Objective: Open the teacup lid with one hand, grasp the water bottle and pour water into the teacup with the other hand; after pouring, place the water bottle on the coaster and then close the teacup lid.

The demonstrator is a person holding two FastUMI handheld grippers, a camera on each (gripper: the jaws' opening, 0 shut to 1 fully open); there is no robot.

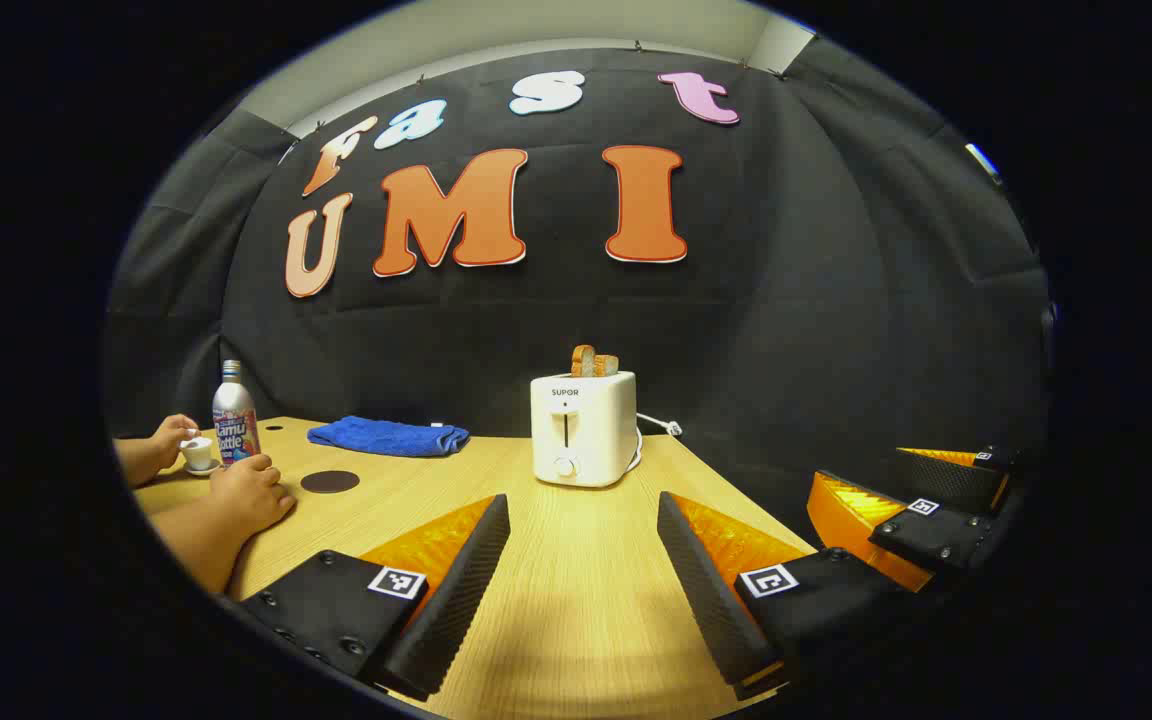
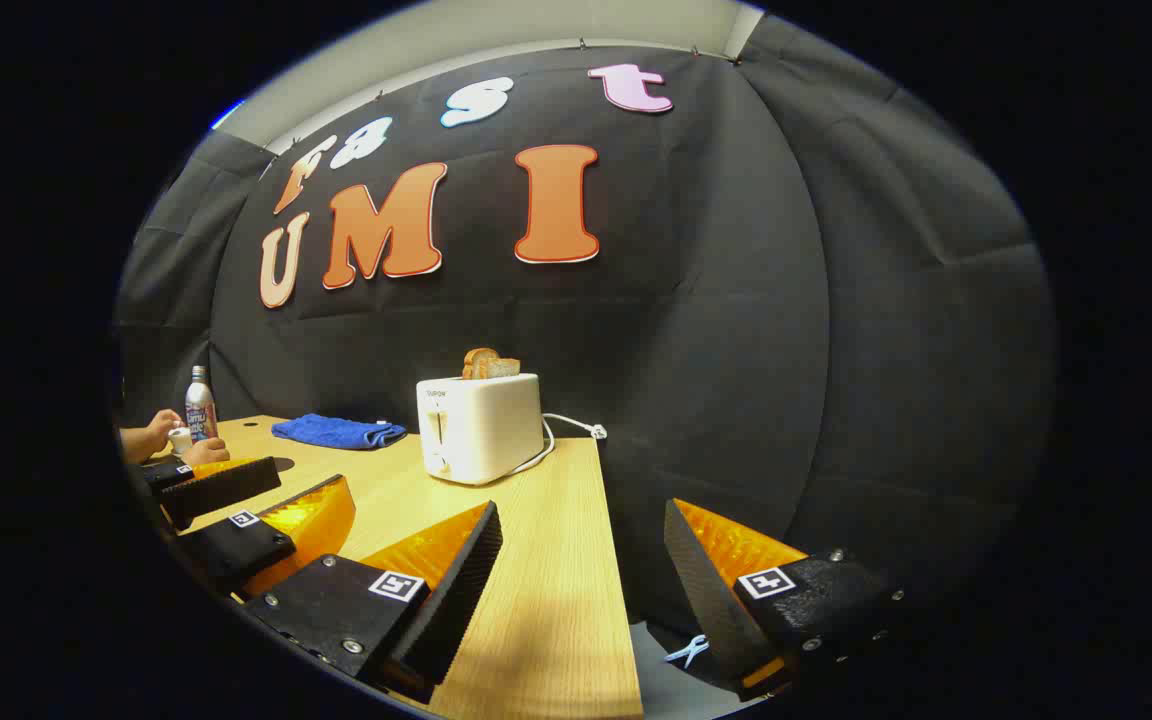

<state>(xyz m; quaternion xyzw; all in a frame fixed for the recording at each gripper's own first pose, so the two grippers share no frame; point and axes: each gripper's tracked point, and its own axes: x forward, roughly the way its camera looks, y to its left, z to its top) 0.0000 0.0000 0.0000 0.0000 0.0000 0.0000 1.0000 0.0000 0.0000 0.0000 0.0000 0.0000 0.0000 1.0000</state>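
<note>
A silver water bottle [image 1: 234, 415] with a colourful label stands at the table's far left. Right in front of it sits a small white teacup [image 1: 198, 452] on a saucer. A person's bare hand [image 1: 161, 445] touches the top of the cup, and a second hand [image 1: 251, 492] rests on the table beside it. A dark round coaster [image 1: 329, 481] lies to the right of that hand. My left gripper [image 1: 583, 498] is open and holds nothing, low over the table's middle. My right gripper [image 2: 581, 507] is open too, at the table's right edge. Bottle [image 2: 200, 405] and cup [image 2: 180, 438] look tiny in the right gripper view.
A white toaster [image 1: 583, 428] with toast in its slots stands at the back middle, its cord trailing right. A folded blue cloth [image 1: 388, 436] lies between toaster and bottle. The wooden table [image 2: 576, 620] ends just right of the toaster. A small pale clip [image 2: 686, 651] lies below that edge.
</note>
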